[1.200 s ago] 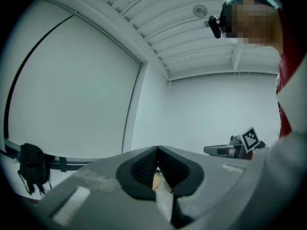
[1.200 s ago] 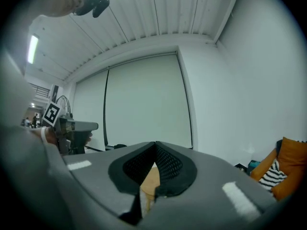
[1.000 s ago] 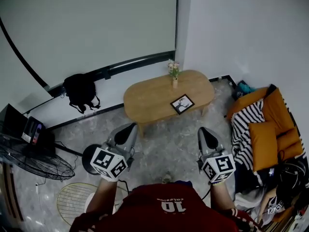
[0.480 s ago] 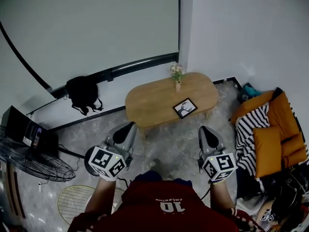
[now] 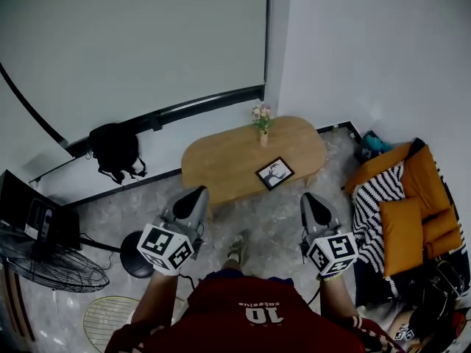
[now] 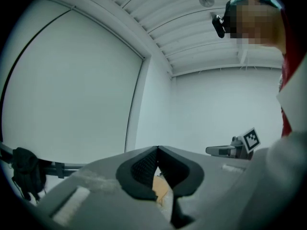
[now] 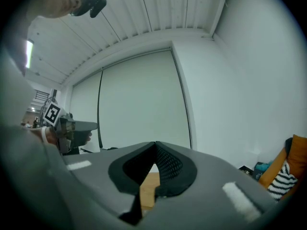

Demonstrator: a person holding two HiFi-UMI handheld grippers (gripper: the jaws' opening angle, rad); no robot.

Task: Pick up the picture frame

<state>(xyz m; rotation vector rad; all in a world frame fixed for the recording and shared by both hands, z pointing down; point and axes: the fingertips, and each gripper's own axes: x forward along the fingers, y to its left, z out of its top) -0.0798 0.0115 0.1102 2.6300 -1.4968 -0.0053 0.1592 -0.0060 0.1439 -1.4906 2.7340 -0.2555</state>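
- The left gripper [image 6: 157,150] is clenched: its 2 dark pads meet at the tips and nothing is between them.
- The right gripper [image 7: 154,145] is clenched in the same way and is also empty.
- In the head view, the left gripper [image 5: 196,194] and the right gripper [image 5: 312,200] are held level in front of the person. Both point toward the oval wooden table [image 5: 221,160] and are well apart from it.
- The picture frame [image 5: 275,173] lies flat on the table, close to its near edge and toward its right end.
- A small vase with flowers [image 5: 261,126] stands at the far edge of the table, behind the frame.
- I judge that the step in hand is the approach, because no gripper has reached the frame.
- The next move calls for coming closer to the table, opening 1 gripper and lowering it to an edge of the frame. The frame lies flat, so I think 1 jaw must slide under it.
- The number 10 can be read on the person's red shirt [image 5: 257,315]. The small line above it is too small to read.
- Each gripper carries a cube with black and white square markers, and no words are on them.
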